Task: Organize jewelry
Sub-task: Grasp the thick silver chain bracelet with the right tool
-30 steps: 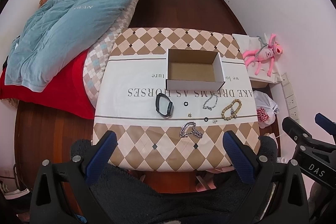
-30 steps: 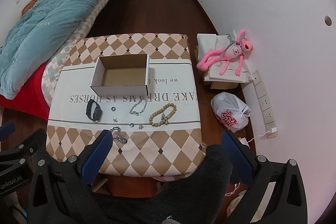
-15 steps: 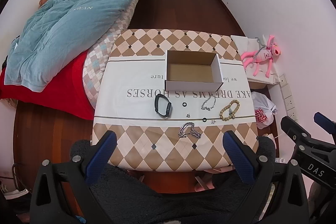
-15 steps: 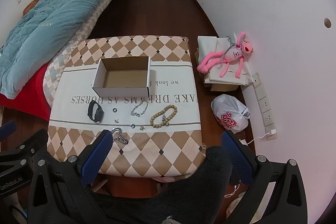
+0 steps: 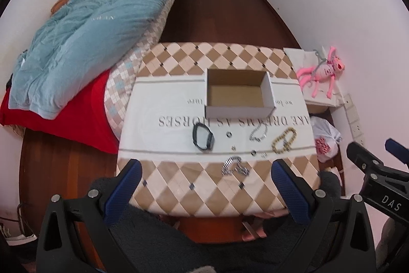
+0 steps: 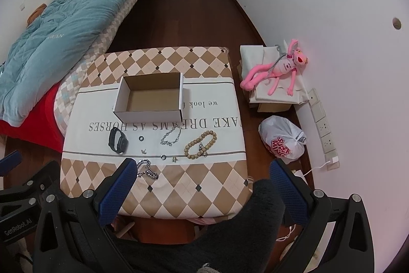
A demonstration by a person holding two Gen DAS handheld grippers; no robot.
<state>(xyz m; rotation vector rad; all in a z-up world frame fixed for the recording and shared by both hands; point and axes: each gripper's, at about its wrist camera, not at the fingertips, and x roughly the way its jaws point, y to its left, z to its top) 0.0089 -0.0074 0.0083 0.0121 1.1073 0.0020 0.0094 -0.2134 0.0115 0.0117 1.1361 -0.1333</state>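
Both tools hang spread and empty: left gripper (image 5: 204,186), right gripper (image 6: 202,186), above the table's (image 6: 204,186) near edge. Silver chain (image 6: 147,169), black band (image 6: 118,140), bead bracelet (image 6: 200,144) and rings lie between that edge and the open box (image 6: 150,100). Cloth reads "DREAMS AS HORSES"; gripper labels "DAS", "GenRobot.AI". Layout unchanged from earlier; the view sits slightly higher.

Two wrist views, high above the bench (image 5: 179,186)
Both look down at the box (image 5: 239,94) (image 6: 150,99); left from its left, right from its right.
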